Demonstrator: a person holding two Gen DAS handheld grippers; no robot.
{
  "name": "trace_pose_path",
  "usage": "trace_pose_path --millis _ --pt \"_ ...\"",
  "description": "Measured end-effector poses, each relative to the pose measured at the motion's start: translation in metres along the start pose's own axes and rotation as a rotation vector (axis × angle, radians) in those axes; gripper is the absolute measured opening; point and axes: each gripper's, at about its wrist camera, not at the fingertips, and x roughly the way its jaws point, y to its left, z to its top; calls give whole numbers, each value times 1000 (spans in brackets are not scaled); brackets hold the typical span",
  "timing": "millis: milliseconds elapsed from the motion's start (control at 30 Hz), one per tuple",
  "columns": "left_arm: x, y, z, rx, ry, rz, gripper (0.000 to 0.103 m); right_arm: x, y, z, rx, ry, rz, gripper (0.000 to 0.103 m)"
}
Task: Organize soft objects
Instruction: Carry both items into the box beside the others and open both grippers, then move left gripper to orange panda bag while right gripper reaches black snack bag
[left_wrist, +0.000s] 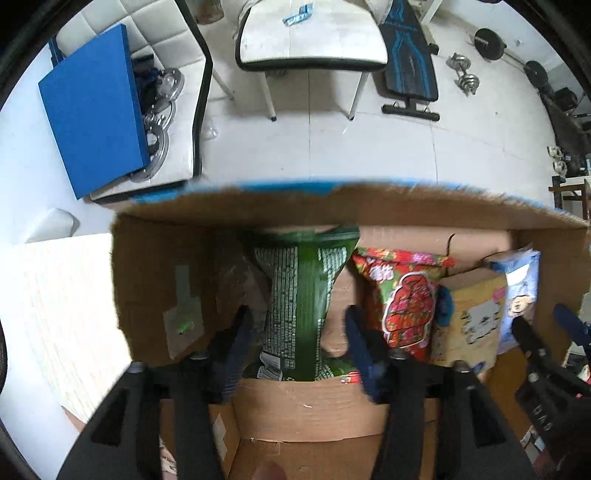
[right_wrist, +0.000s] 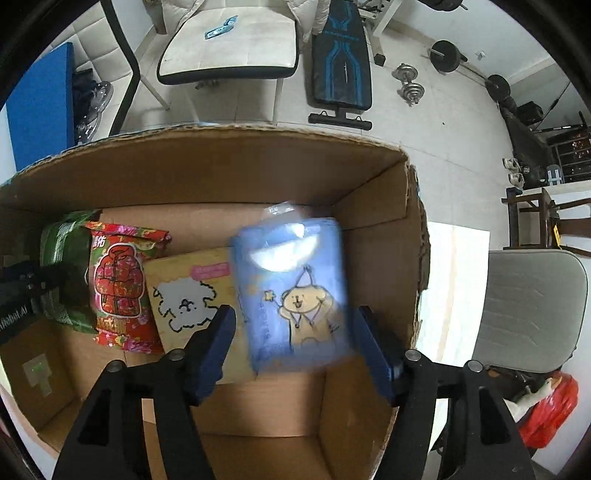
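Both grippers' fingers stood apart, gripping nothing. Left gripper (left_wrist: 295, 343) straddled the green printed snack bag (left_wrist: 301, 302); right gripper (right_wrist: 295, 339) flanked the blurred blue cartoon-bear pack (right_wrist: 295, 291). All 4 packs lay inside the brown cardboard box (right_wrist: 221, 166), blue pack at 3 o'clock.

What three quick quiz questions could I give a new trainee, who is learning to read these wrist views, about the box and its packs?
1. How many packs lie in the cardboard box?
2. True or false: the right gripper clamps the blue pack.
3. Which pack sits between the left gripper fingers: A green, B red, C beige?

Key: 1. four; 2. false, the pads stand clear; 3. A.
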Motion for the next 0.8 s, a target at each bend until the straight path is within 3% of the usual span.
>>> trace_pose_path --millis 67,200,233,367,800 --pt "-9 0 -2 -3 -24 -2 78 -7 -3 -5 3 -1 14 81" --pt "-28 2 -9 -6 -66 -23 95 -23 -6 -10 13 -11 49 93" --pt "-31 3 -12 -4 -76 -29 95 -28 -7 -14 13 -15 70 98" --pt "-40 5 -28 -3 -99 -39 95 -36 -5 -32 23 -16 151 103" --pt "-80 8 -90 -19 -167 -59 99 -55 0 -90 44 -50 237 103"
